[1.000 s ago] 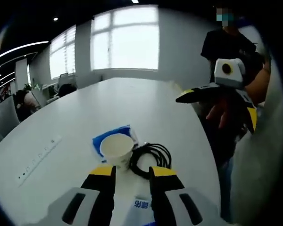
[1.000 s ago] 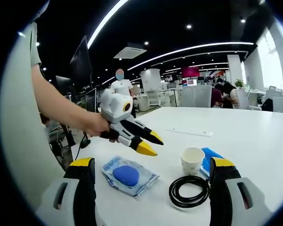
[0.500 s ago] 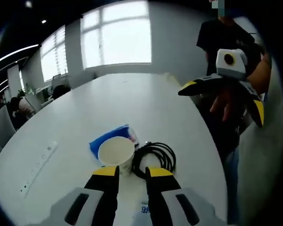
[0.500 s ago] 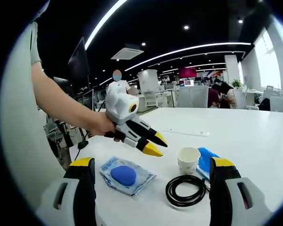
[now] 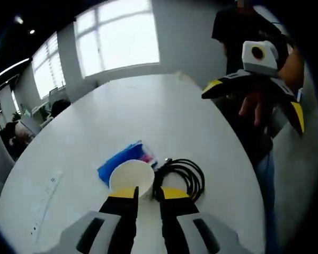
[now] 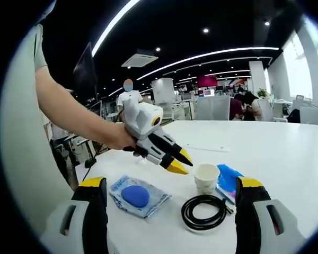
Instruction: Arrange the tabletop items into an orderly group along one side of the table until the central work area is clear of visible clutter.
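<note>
Two left gripper point(image 5: 147, 191) fingers flank paper cup point(image 5: 130, 175) rim.

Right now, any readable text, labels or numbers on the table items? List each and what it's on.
None can be read.
Blue packet behind the paper cup: a pink mark on it, too blurred to read.
Clear packet with the blue pad: no legible print.
Long white strip on the table: dark marks, too small to read.
Red sign far back in the office: blurred.
</note>
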`<control>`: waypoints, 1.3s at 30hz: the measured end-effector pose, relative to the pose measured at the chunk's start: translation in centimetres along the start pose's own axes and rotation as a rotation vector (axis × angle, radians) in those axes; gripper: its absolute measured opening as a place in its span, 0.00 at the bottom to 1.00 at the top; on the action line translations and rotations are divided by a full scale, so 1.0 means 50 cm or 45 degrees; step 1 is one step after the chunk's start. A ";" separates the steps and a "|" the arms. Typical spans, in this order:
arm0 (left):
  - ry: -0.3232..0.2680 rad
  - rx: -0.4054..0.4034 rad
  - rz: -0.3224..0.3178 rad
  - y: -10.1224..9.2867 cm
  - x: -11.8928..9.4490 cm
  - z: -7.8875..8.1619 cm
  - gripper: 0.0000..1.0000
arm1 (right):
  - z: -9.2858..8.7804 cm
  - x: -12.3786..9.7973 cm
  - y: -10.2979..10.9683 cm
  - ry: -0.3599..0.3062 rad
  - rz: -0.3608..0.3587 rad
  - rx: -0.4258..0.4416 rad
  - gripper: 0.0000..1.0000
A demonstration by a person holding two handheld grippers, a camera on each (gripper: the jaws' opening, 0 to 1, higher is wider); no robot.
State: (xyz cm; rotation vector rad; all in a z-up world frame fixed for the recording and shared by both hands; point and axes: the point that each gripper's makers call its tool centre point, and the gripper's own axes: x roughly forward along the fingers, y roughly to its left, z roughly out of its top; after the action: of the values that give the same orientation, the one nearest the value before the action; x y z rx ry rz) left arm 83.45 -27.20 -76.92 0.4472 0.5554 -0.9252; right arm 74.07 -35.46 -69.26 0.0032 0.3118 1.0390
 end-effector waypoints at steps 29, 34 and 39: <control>0.177 0.153 -0.083 -0.010 0.068 -0.016 0.06 | -0.015 -0.014 -0.040 0.016 -0.050 0.025 0.97; 0.207 0.156 -0.092 -0.014 0.077 -0.023 0.04 | -0.016 -0.017 -0.042 0.019 -0.056 0.028 0.97; 0.225 0.164 -0.094 -0.015 0.078 -0.028 0.04 | -0.017 -0.019 -0.046 0.017 -0.064 0.031 0.97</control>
State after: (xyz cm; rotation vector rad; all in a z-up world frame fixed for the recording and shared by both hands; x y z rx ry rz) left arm 84.37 -29.20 -80.51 0.6324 0.6785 -1.0018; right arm 75.35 -37.57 -70.15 0.0103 0.3351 0.9854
